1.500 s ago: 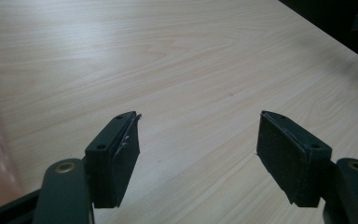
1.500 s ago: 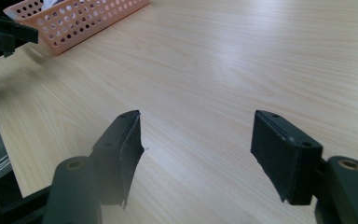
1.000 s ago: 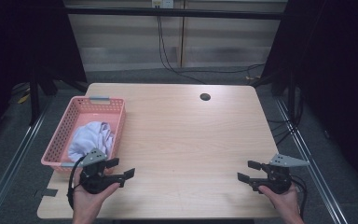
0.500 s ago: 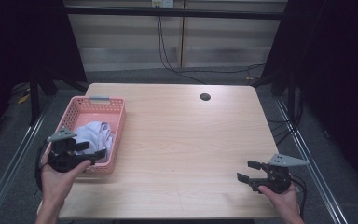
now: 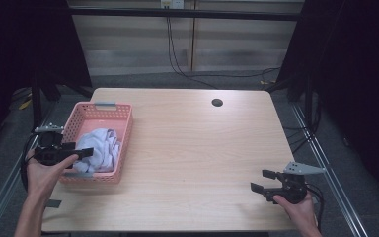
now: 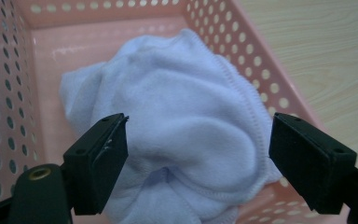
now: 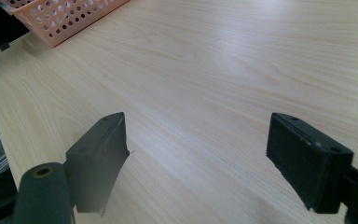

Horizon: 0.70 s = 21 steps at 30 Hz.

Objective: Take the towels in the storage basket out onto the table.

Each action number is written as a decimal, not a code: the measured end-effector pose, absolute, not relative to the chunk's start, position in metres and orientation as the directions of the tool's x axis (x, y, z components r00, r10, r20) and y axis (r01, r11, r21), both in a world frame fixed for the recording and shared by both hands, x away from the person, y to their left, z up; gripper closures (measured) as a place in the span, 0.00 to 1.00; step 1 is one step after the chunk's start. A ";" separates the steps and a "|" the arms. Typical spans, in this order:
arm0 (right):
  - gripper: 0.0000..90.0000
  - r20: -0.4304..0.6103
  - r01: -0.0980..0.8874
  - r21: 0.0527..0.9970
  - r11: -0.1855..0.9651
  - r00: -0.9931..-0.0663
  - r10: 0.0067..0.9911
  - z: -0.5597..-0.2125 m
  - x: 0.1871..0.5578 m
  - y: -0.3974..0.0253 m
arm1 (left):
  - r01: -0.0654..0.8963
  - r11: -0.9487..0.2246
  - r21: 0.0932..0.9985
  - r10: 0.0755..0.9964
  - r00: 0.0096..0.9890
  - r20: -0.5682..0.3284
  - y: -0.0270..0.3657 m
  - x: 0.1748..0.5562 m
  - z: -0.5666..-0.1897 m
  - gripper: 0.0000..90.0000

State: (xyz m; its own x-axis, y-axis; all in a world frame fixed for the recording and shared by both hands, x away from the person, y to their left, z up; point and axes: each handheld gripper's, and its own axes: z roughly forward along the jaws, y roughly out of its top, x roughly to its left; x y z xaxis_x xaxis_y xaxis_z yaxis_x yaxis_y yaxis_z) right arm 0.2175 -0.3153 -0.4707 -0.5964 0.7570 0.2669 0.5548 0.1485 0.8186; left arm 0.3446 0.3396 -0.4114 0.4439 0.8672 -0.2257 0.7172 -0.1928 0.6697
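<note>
Since a second ago, the left gripper [image 5: 76, 152] has swung away from the near edge of the table [image 5: 197, 148] out to the left side of the pink basket [image 5: 123, 148], and now reaches in over its left wall. Its jaws stand wide apart, holding nothing. Between and just beyond them, in the left gripper view, lies the white cloth [image 6: 182, 135], a crumpled heap with a stitched hem, bunched in the basket [image 6: 23, 88]. How close the jaw tips come to the cloth is hard to judge; they seem to hover just above it rather than touch it. From above, the cloth [image 5: 101, 148] fills the nearer half of the basket, right ahead of the gripper.

Further right, a small dark hole [image 5: 217, 102] sits in the tabletop near its far edge, well apart from both grippers.

At the near right corner, the right gripper [image 5: 264, 181] has kept its place, low over bare wood, pointing left. Its jaws are also spread wide and empty. Far ahead of them, a corner of the basket [image 7: 60, 18] shows in the right gripper view.
</note>
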 end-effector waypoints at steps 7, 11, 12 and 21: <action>0.22 0.270 0.558 0.816 0.151 -0.599 0.753 -0.471 0.217 -0.315 | 0.768 -0.195 0.610 0.871 0.422 -0.253 0.342 0.367 -0.422 0.18; 0.23 0.282 0.566 0.811 0.149 -0.601 0.748 -0.471 0.218 -0.315 | 0.819 -0.211 0.534 0.879 0.398 -0.263 0.344 0.384 -0.433 0.18; 0.23 0.283 0.566 0.811 0.148 -0.602 0.747 -0.471 0.218 -0.315 | 0.827 -0.225 0.515 0.874 0.405 -0.269 0.344 0.387 -0.437 0.17; 0.23 0.288 0.572 0.806 0.151 -0.603 0.744 -0.472 0.219 -0.314 | 0.845 -0.341 0.412 0.848 0.465 -0.253 0.320 0.395 -0.443 0.00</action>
